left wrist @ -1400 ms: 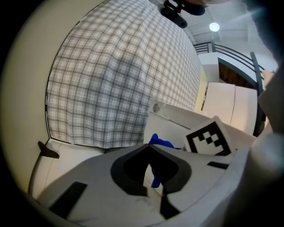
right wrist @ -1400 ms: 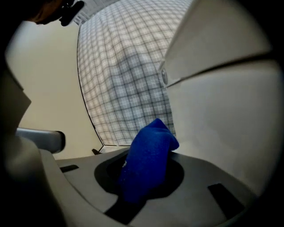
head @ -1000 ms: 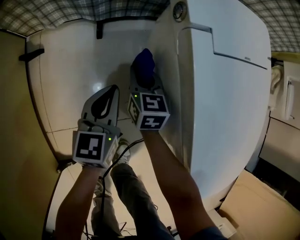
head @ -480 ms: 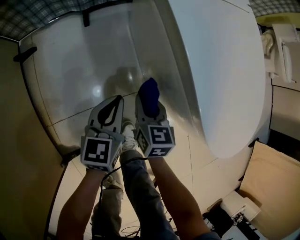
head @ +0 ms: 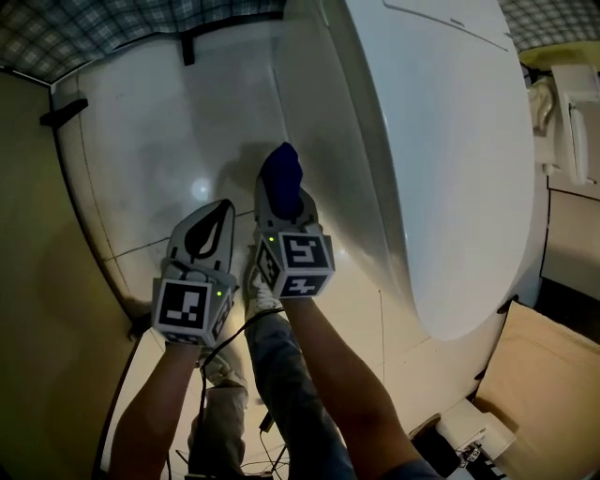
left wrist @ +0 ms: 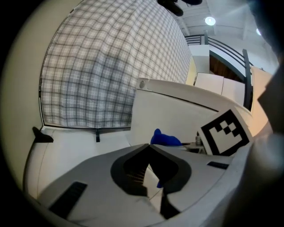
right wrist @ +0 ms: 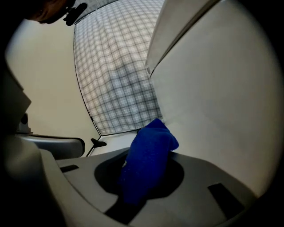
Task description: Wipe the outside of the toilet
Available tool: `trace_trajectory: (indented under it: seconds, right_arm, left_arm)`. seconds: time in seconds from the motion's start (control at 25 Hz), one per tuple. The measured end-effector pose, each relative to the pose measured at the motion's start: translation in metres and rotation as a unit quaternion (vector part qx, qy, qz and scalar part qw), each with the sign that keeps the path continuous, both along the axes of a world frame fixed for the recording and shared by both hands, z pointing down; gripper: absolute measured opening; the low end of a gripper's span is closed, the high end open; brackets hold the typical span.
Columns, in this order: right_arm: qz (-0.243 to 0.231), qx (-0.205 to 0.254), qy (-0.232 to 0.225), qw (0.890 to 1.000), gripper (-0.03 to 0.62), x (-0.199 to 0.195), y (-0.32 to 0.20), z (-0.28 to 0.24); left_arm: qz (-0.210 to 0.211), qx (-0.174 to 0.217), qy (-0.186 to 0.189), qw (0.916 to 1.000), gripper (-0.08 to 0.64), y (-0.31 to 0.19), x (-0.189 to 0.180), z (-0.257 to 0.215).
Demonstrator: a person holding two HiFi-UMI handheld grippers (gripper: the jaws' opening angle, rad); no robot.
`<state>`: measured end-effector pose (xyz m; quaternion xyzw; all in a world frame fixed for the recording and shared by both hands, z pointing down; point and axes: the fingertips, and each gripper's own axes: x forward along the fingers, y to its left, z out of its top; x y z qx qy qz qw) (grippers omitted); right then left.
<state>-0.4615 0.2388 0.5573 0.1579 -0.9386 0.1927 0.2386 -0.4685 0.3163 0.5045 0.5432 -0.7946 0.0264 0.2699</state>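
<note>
The white toilet (head: 441, 159) fills the right of the head view, its smooth curved side facing me. My right gripper (head: 279, 187) is shut on a blue cloth (head: 281, 175) and holds it beside the toilet's lower side. In the right gripper view the blue cloth (right wrist: 146, 157) sticks up from between the jaws, close to the white toilet wall (right wrist: 213, 97); whether it touches is unclear. My left gripper (head: 214, 214) hangs beside the right one, shut and holding nothing. In the left gripper view its jaws meet at a point, with the blue cloth (left wrist: 165, 138) beyond.
A pale glossy floor (head: 159, 141) lies below, with a checked wall (head: 122, 23) at the far edge. A beige partition (head: 37, 309) stands at the left. A cardboard box (head: 544, 375) and small items sit at the lower right. The person's legs and a cable (head: 234, 337) are beneath the grippers.
The right gripper with the cloth has shifted up and slightly left along the toilet's side; the left gripper moved slightly left. The view has tilted a little.
</note>
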Motion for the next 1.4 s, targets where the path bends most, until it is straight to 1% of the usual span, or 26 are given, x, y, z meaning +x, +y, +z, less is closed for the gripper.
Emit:
trace_trajectory:
  seconds: [0.12,0.24,0.32,0.44,0.56,0.64,0.72,0.8,0.88,0.92,1.04,1.16,1.28,1.4]
  right_arm:
    - [-0.012,-0.010,-0.006,1.000,0.064,-0.054,-0.017,0.019]
    - [-0.028,-0.009,-0.004,1.000,0.064,-0.107,-0.035,0.053]
    - [-0.038,-0.006,-0.004,0.999,0.064,-0.139,-0.051,0.078]
    - [-0.038,-0.003,0.004,0.999,0.064,-0.163,-0.072,0.111]
    - [-0.036,0.005,0.016,0.999,0.064,-0.162,-0.080,0.132]
    - [-0.031,0.006,0.020,0.999,0.064,-0.149,-0.078,0.140]
    - [-0.032,0.011,0.024,0.999,0.064,-0.126,-0.072,0.144]
    - [-0.041,0.019,0.034,0.998,0.064,-0.096,-0.062,0.146]
    - [-0.046,0.025,0.049,0.997,0.064,-0.057,-0.051,0.146]
    - [-0.043,0.026,0.056,0.997,0.064,-0.035,-0.045,0.145]
    - [-0.019,0.021,0.078,0.997,0.064,0.036,-0.021,0.141]
    - [0.001,0.022,0.093,0.995,0.064,0.100,-0.002,0.133]
    - [0.028,0.024,0.094,0.995,0.064,0.140,0.003,0.121]
    - [0.045,0.025,0.085,0.995,0.064,0.159,0.011,0.101]
  left_arm:
    - [-0.019,0.001,0.002,0.9998,0.012,-0.020,-0.035,0.008]
    - [-0.038,0.006,-0.001,0.9992,0.012,-0.037,-0.073,0.032]
    - [-0.046,0.008,-0.011,0.9988,0.012,-0.050,-0.096,0.049]
    - [-0.050,0.013,-0.027,0.9983,0.012,-0.060,-0.119,0.073]
    - [-0.060,0.015,-0.020,0.9979,0.012,-0.057,-0.126,0.093]
    - [-0.053,0.012,-0.017,0.9984,0.012,-0.057,-0.119,0.103]
    - [-0.036,0.013,-0.015,0.9991,0.012,-0.057,-0.102,0.110]
    - [-0.025,0.014,-0.011,0.9995,0.012,-0.057,-0.081,0.114]
    - [-0.017,0.011,0.003,0.9998,0.012,-0.055,-0.054,0.110]
    - [-0.006,0.009,0.009,0.9999,0.012,-0.052,-0.038,0.108]
    - [0.042,-0.001,0.017,0.9990,0.012,-0.039,0.012,0.101]
    - [0.078,-0.010,0.018,0.9968,0.012,-0.023,0.056,0.093]
    - [0.095,-0.011,0.016,0.9953,0.012,-0.010,0.081,0.078]
    - [0.109,-0.017,0.009,0.9939,0.012,0.000,0.100,0.059]
